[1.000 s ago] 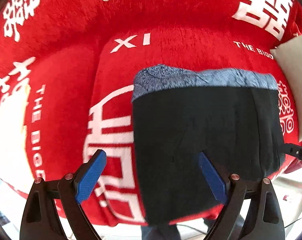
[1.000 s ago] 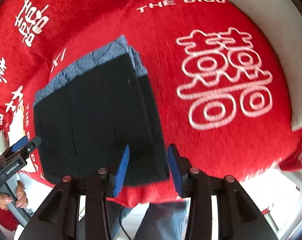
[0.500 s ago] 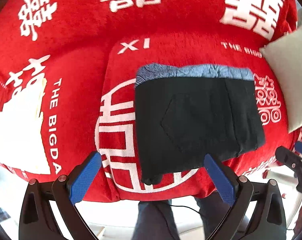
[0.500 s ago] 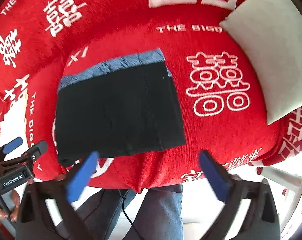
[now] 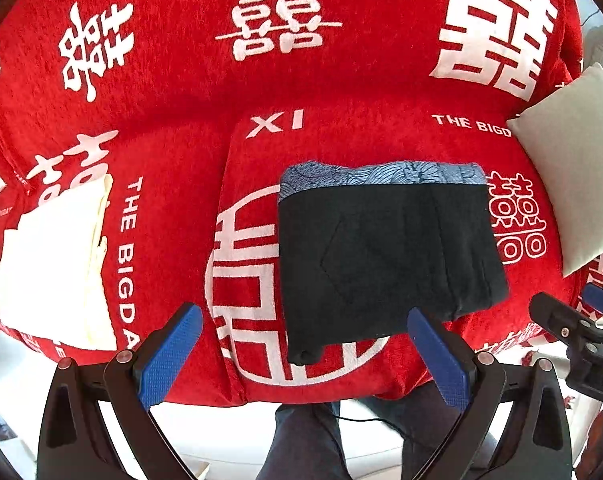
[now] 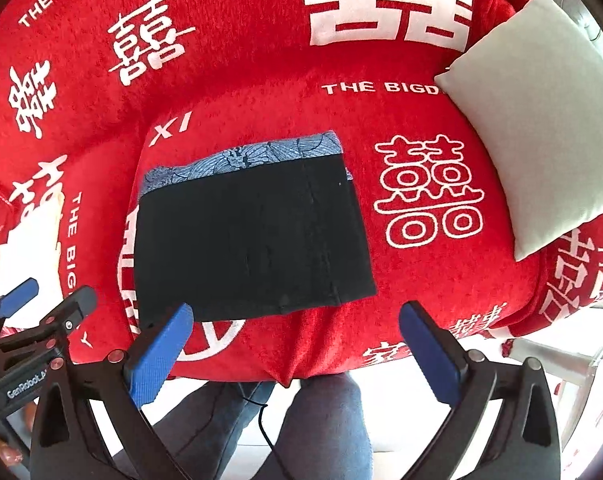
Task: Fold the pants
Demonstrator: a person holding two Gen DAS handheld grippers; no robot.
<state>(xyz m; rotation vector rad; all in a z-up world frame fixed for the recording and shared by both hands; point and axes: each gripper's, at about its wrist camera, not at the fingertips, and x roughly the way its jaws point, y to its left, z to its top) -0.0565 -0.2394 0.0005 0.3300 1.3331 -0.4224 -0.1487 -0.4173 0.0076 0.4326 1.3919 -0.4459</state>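
Note:
The black pants (image 5: 385,256) lie folded into a compact rectangle on the red seat cushion, with a blue patterned waistband (image 5: 381,174) along the far edge. They also show in the right wrist view (image 6: 253,240). My left gripper (image 5: 305,352) is open and empty, held back above the cushion's front edge. My right gripper (image 6: 297,352) is open and empty too, just in front of the pants' near edge. Neither touches the pants.
The red sofa cover (image 5: 261,80) carries white characters. A grey pillow (image 6: 541,120) leans at the right. A folded cream cloth (image 5: 53,264) lies at the left. The person's legs in jeans (image 6: 325,428) are below the front edge.
The right gripper opened and let go of the pants' near edge. Both grippers pulled back and up from the folded pants, which now lie still.

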